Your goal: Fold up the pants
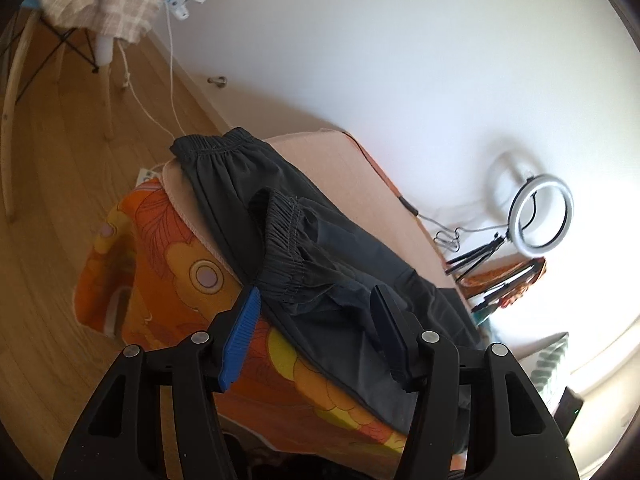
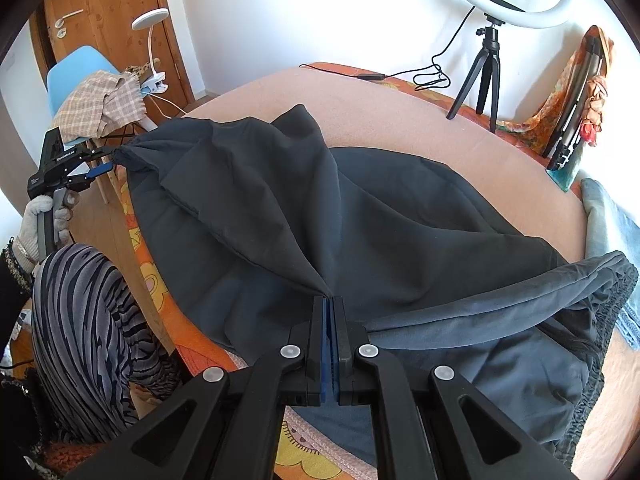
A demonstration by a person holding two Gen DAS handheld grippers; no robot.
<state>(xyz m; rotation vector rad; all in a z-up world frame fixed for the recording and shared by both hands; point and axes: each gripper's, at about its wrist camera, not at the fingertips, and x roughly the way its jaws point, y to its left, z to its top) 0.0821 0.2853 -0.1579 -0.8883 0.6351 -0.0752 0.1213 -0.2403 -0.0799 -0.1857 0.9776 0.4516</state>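
Dark grey pants [image 2: 380,216] lie spread on a pink-covered bed [image 2: 400,120], elastic waistband at the right [image 2: 608,300]. My right gripper [image 2: 330,304] is shut on a fold of the pants fabric near the front edge and lifts it into a ridge. In the left wrist view the pants [image 1: 320,248] hang over the bed's corner with gathered elastic hems. My left gripper [image 1: 316,300] is open, its fingers either side of an elastic hem [image 1: 284,248]. It also shows in the right wrist view [image 2: 108,160] at the pants' far left end.
An orange patterned sheet [image 1: 160,272] hangs off the bed. A ring light on a tripod [image 2: 488,60] and its cable stand at the back. A blue chair with a checked cloth [image 2: 96,96] stands on the wood floor at the left. A blue towel [image 2: 612,232] lies at the right.
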